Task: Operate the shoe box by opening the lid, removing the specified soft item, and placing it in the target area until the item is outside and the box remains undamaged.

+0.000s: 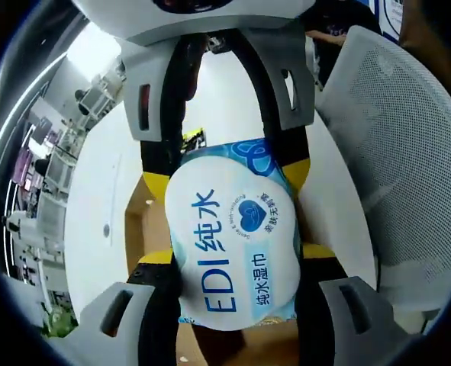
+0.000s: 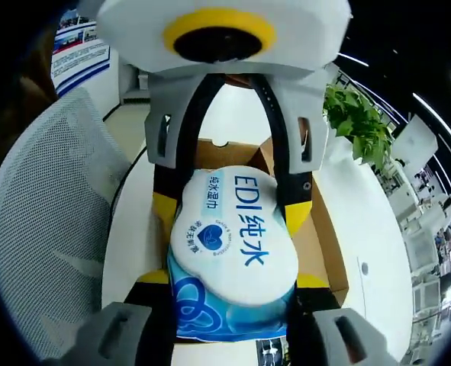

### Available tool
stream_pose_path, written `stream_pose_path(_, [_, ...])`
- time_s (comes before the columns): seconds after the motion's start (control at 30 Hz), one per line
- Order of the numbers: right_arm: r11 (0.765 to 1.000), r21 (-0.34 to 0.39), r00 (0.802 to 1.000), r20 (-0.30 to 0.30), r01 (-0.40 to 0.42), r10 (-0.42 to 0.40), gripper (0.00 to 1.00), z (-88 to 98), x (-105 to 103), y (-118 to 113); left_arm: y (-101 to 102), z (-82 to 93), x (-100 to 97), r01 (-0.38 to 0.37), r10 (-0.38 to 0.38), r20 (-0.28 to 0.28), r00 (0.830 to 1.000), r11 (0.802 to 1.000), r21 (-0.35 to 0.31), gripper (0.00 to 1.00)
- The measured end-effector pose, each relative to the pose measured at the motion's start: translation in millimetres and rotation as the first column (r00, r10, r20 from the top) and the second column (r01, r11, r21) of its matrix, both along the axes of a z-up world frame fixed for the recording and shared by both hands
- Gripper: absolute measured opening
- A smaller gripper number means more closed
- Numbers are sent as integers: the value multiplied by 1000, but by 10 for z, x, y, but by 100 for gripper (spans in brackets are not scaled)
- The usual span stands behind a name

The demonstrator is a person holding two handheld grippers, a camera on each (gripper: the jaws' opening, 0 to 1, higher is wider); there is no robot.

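A soft pack of wet wipes (image 1: 233, 244), white with blue print, hangs between both grippers above the open cardboard shoe box (image 2: 320, 236). My left gripper (image 1: 236, 258) rises from the bottom of the left gripper view, shut on the pack's near end, yellow pads (image 1: 156, 255) pressed to its sides. My right gripper (image 1: 225, 171) reaches in from the top and clamps the far end. In the right gripper view the wet wipes pack (image 2: 233, 236) sits in my right gripper (image 2: 231, 280), with my left gripper (image 2: 231, 210) opposite. The box interior (image 1: 137, 221) shows brown beneath.
The box rests on a round white table (image 1: 95, 198). A grey mesh chair (image 1: 408, 152) stands close beside the table, seen again as the chair (image 2: 49, 221) in the right gripper view. A green plant (image 2: 355, 122) and office desks (image 1: 42, 160) lie beyond.
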State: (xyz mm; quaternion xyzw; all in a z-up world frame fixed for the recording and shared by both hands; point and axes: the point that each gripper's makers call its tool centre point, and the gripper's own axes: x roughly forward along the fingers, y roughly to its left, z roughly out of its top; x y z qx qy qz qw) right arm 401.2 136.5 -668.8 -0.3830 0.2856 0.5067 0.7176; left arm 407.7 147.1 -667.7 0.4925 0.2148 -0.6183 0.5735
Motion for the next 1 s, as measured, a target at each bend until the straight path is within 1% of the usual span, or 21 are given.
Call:
stream_pose_path(0.43, [997,1,997,-5,71,-71,55,-12,-86,-371,-360,-12,-81,71,-71,-4,997,997,12,60])
stream_pose_path(0.77, [995,-9,995,-1,100,-100,55,18,-125,-656,-661,21,-117,108,-108,-1,994,994,11,60])
stream_pose_path(1.0, [993,-22,993,0,120,-120,55,36,-162,-893,-894,37,-153,129,-129,-1,992,992,-5,60])
